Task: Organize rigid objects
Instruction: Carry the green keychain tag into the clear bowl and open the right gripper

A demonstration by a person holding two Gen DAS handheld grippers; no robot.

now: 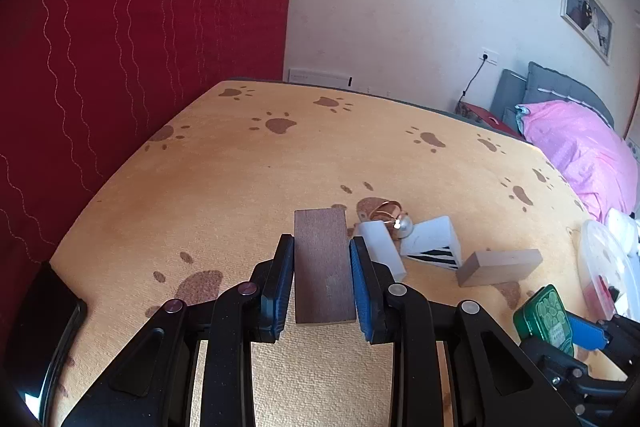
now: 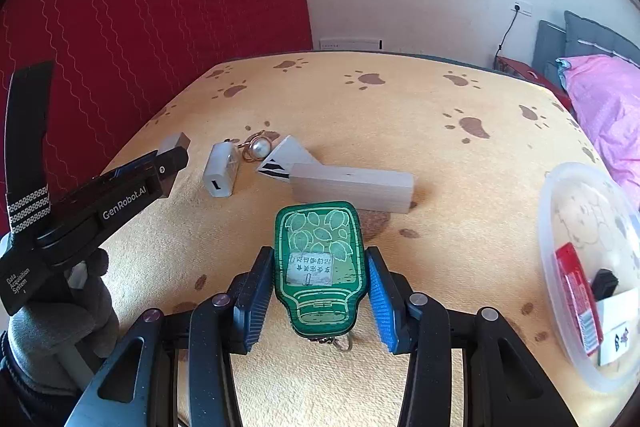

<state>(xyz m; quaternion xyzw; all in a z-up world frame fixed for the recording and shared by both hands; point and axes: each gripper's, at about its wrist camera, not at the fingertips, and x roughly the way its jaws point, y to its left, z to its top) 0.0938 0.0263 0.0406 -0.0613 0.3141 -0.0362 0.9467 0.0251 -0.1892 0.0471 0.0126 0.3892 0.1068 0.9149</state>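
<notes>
Left wrist view: left gripper (image 1: 322,267) nearly closed, blue pads (image 1: 362,291) pressed on both long sides of a dark brown wooden block (image 1: 323,267), block raised off the yellow paw-print cloth (image 1: 224,187) covering the table. Just past the block, toward the middle of the table: a small white box (image 1: 380,243), a pearl ornament on copper wire (image 1: 394,217), a white wedge with black stripes (image 1: 434,243), and a pale wooden block (image 1: 500,267), all lying close together. Near the right edge, a clear plastic container (image 1: 600,259).

Right wrist view: right gripper (image 2: 320,287) partly closed, pads clamped on the sides of a green tin with leaf pattern (image 2: 320,259), a short chain and ring hanging from its near end; tin held above the cloth (image 2: 400,107), near the front edge. Pale wooden block (image 2: 352,187) just beyond the tin, touching the striped wedge (image 2: 286,157). Pearl ornament (image 2: 258,147) between wedge and white box (image 2: 222,169). Left gripper (image 2: 174,151) at the left edge, carried by a gloved hand (image 2: 80,291), tip of the dark block barely showing. Container (image 2: 560,195) at the right edge, holding a red packet (image 2: 578,299), a small black item (image 2: 604,283) and a white box.
</notes>
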